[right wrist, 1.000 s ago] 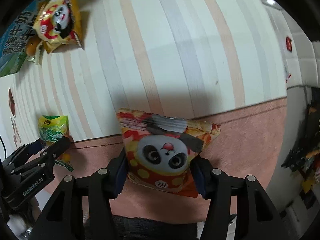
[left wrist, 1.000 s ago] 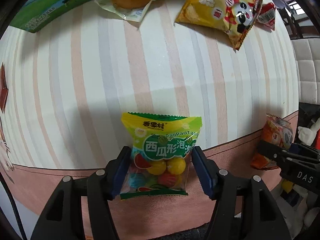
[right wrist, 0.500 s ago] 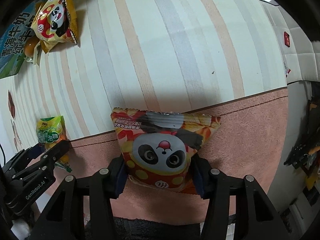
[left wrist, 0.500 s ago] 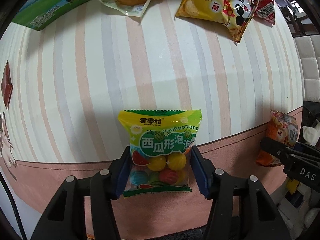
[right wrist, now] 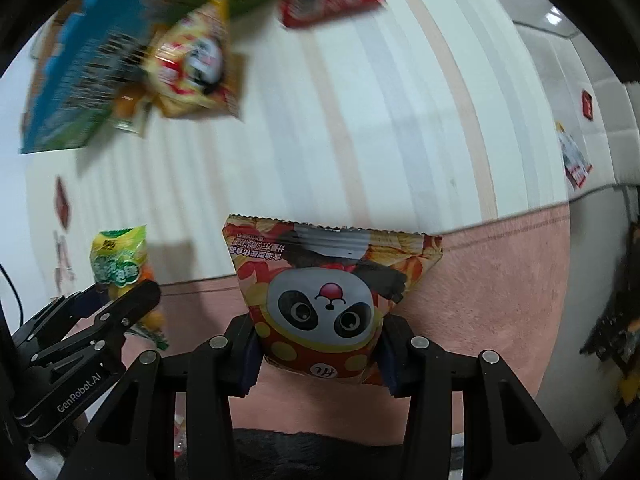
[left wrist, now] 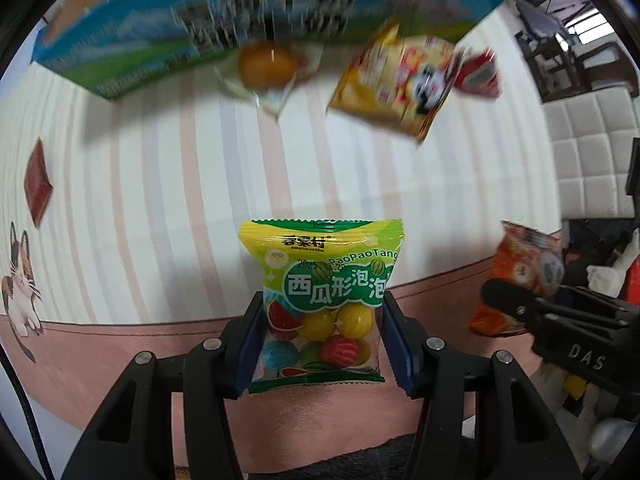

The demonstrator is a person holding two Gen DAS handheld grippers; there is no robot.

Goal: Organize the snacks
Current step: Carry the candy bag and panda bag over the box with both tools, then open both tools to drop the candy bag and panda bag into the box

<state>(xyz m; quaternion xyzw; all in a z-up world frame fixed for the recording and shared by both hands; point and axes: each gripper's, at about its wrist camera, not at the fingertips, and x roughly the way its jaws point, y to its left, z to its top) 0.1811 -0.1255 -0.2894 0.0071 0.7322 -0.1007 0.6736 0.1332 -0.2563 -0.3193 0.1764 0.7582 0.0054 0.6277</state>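
My left gripper [left wrist: 320, 344] is shut on a green and yellow bag of gumballs [left wrist: 322, 300], held above the striped tablecloth [left wrist: 160, 184]. My right gripper [right wrist: 316, 352] is shut on an orange panda snack bag [right wrist: 324, 300], held over the pink border of the cloth. Each gripper shows in the other's view: the right one with its panda bag [left wrist: 524, 276] at the right, the left one with its gumball bag [right wrist: 116, 264] at the left.
At the far side lie a blue-green carton [left wrist: 256, 16], a wrapped orange bun [left wrist: 268, 66], a yellow panda chips bag [left wrist: 404, 84] and a small red packet [left wrist: 478, 74]. A padded white chair [left wrist: 588, 156] stands to the right. Dark clutter [right wrist: 616, 320] lies beyond the table's right edge.
Both grippers have lifted and tilted up with their bags still held. The far snacks and carton now appear lower in both views and blurred by motion.
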